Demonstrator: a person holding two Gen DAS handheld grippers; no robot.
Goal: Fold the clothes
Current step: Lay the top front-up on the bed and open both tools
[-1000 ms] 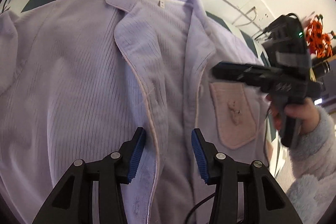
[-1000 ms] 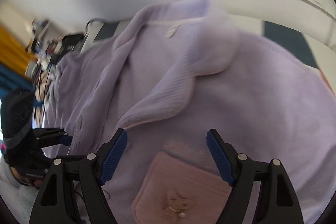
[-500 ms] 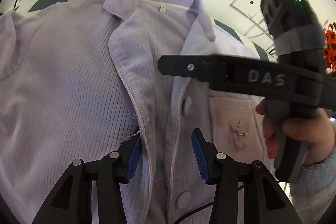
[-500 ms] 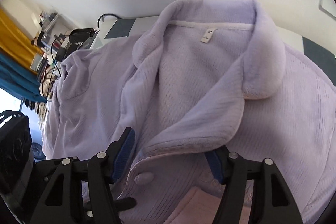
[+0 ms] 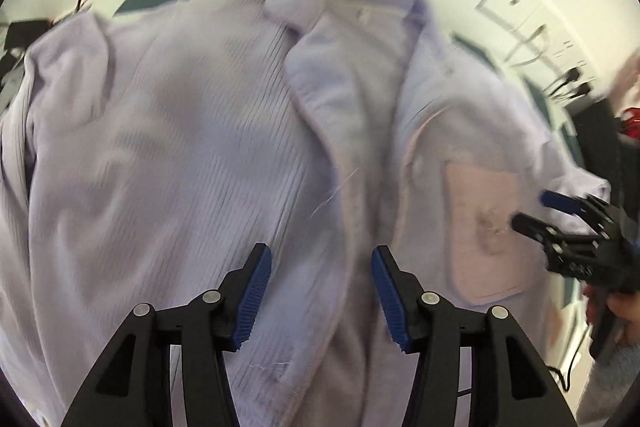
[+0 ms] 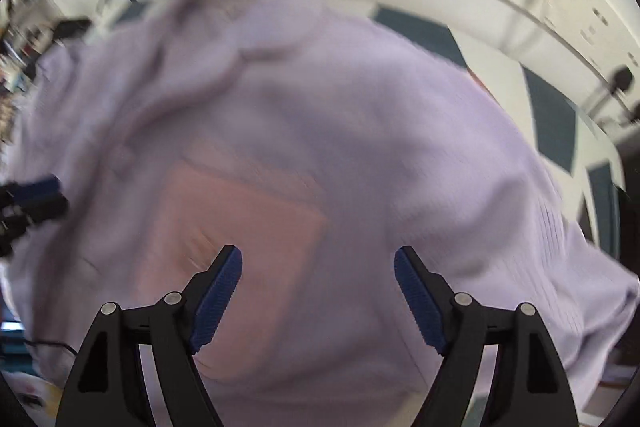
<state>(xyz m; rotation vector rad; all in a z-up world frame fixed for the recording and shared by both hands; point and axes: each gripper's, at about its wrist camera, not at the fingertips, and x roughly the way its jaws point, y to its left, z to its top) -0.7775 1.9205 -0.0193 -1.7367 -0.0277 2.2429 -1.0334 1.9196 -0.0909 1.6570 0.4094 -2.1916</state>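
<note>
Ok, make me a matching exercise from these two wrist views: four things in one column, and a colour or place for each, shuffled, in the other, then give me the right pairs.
Things:
1. jacket
2. chest pocket
3. gripper pads
4. wall sockets

Colours or places:
A. blue and ribbed
B. on the white wall, upper right in the left wrist view
C. pale lilac, spread out with the collar open
D. pink patch on the jacket front

Pairs: 1-C, 2-D, 3-A, 4-B
</note>
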